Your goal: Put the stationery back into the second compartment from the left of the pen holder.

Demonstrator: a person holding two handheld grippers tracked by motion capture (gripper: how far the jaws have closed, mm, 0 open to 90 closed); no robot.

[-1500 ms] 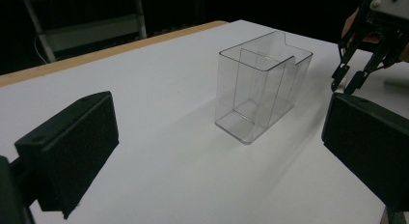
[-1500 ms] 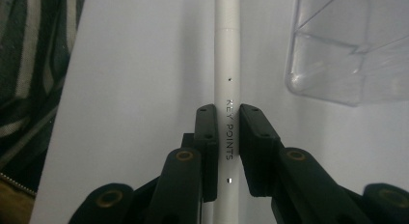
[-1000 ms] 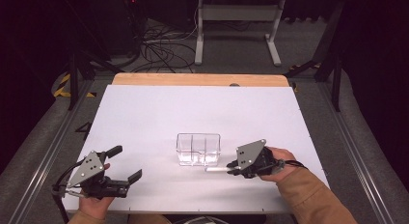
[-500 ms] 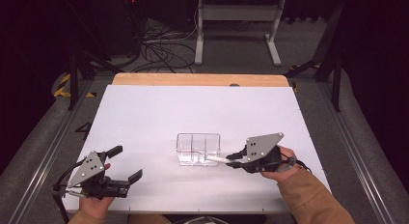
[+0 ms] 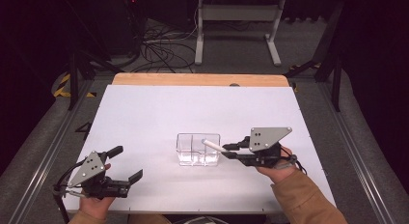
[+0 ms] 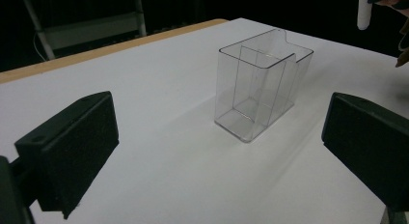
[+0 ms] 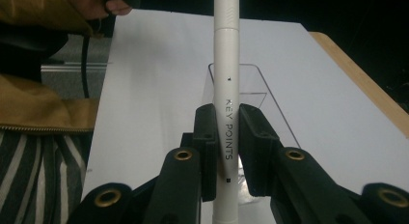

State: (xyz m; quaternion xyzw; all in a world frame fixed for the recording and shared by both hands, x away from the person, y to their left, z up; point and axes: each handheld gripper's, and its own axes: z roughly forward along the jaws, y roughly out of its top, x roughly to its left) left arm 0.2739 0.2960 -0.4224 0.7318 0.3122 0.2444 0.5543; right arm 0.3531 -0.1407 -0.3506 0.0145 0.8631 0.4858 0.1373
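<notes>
High view: your right gripper (image 5: 230, 151) is clamped on a white pen (image 5: 213, 146), whose free end reaches over the right side of the clear plastic box (image 5: 198, 149) standing near the middle of the white table (image 5: 159, 113). The pen lies roughly level, lifted off the tabletop, pointing toward your left. Your left gripper (image 5: 126, 163) rests at the near left corner of the table, well apart from the box, with its jaws spread and nothing between them.

Left gripper view: your two black jaws stand wide apart at either side, released, with bare table between them. The clear box (image 6: 259, 84) sits ahead, upright, an inner wall dividing it into compartments. The tip of the white pen (image 6: 364, 11) hangs at the top right, above and beyond the box.

Right gripper view: your jaws are clenched on the pen (image 7: 227, 103), gripping its barrel near the printed words "KEY POINTS". The box (image 7: 263, 96) lies just beyond the jaws, beneath the pen.
</notes>
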